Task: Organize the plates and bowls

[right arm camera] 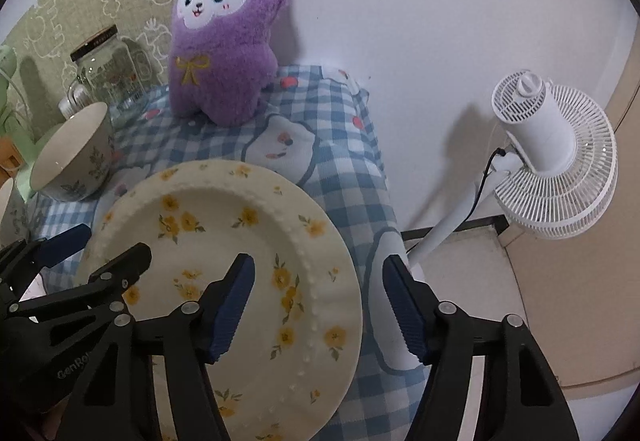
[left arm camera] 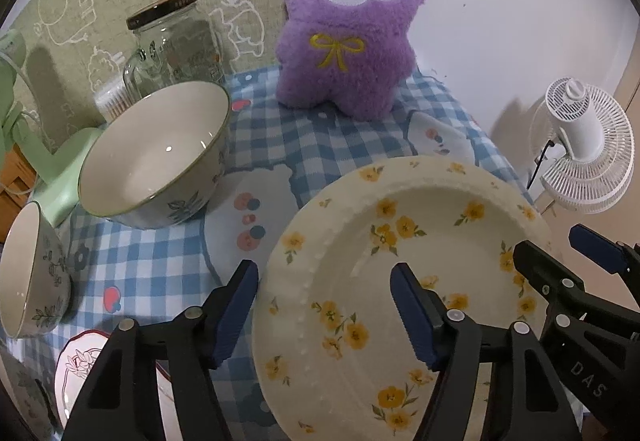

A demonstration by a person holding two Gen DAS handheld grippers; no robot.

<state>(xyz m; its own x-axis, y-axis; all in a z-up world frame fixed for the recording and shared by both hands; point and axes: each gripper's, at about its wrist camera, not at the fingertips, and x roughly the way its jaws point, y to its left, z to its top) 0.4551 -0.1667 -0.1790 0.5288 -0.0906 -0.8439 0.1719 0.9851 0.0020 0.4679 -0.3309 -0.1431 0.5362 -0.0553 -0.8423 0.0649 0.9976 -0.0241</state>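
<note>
Checked cloth point(left arm camera: 160, 265) lies bare btwn bowl point(left arm camera: 160, 153) and plate point(left arm camera: 400, 273) – room to pass. Behind: plush point(left arm camera: 348, 37), jar point(left arm camera: 176, 37) block. Right edge – fan point(right arm camera: 556, 157) nearby

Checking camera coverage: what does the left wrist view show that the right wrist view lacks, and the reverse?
Left wrist only: a second bowl at the left edge and a red-rimmed plate below it. Right wrist only: the fan's pole and the floor past the table edge. Both: the yellow-flowered plate, the large bowl, the purple plush, the glass jar, the fan, and the left gripper and right gripper straddling opposite rims, open.
</note>
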